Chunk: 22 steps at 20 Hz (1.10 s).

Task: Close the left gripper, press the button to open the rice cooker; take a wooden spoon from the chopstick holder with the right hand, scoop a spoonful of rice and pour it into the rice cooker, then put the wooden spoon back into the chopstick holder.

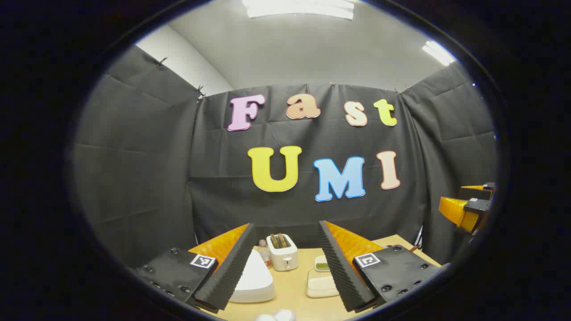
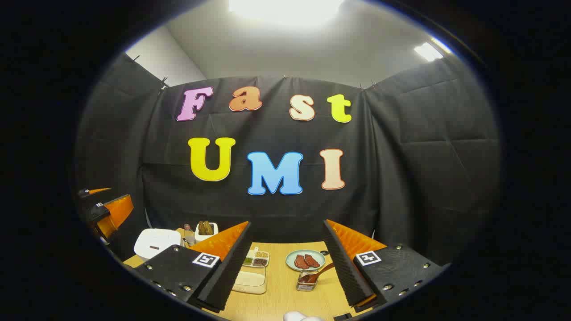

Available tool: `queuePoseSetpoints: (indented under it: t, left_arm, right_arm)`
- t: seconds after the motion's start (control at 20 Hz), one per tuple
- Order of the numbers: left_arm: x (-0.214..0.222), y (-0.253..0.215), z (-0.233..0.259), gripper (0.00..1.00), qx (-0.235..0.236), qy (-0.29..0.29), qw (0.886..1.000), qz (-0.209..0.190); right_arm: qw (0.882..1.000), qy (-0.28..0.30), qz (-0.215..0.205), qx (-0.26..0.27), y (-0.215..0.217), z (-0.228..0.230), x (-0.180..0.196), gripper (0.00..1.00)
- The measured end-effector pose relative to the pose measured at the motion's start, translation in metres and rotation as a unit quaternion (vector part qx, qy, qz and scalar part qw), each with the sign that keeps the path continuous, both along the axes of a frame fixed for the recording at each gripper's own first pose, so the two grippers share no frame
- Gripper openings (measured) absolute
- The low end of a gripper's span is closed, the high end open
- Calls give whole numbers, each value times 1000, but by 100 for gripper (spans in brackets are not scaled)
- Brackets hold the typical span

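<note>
Both grippers are held high over the pale wooden table [image 1: 296, 285], fingers spread wide, nothing between them.

Left to right in the left gripper view: the left gripper [image 1: 285, 267] frames the white, rounded plastic rice cooker [image 1: 254, 278], lid down. It sits ahead and below, just inside the left finger [image 1: 229, 267], so it lies left of the gripper's centreline. Button can't be made out from this angle. A white two-slot toaster [image 1: 282, 252] stands behind it, and a shallow cream rectangular tray [image 1: 321, 283] lies near the right finger. The right gripper [image 1: 466, 207] shows at the far right edge, well apart from the cooker.

In the right gripper view: the cooker [image 2: 156, 243] is far left, below the left gripper [image 2: 105, 209]. The right gripper [image 2: 285, 267] frames a small metal wire chopstick holder [image 2: 308, 281] with the brown wooden spoon [image 2: 319, 273] in it. The spoon's handle leans up and to the right toward the right finger, so its long axis runs diagonally across the gap. A pale green plate with two dark red pieces [image 2: 305, 259] sits just behind.

Judgement: the left gripper is nearer the cooker and takes the first step. Its fingers need to come together, then it drops down and slightly left onto the lid front. Spoon untouched, and the right gripper is already lined up on it.
</note>
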State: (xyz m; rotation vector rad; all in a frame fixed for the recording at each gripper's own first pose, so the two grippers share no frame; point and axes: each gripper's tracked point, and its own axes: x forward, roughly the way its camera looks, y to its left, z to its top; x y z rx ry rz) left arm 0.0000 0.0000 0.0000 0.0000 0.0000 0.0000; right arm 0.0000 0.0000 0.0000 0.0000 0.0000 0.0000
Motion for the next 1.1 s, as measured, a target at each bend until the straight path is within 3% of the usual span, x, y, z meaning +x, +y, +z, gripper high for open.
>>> queuePoseSetpoints:
  t: [1.05,1.1]
  left_arm:
    - [10,6,-1,96,-12,2,1000,-5]
    - [10,10,-1,87,-11,2,1000,-4]
  right_arm:
    - [1000,8,-10,-7,1,-3,4,95]
    - [1000,8,-10,-6,2,-3,4,95]
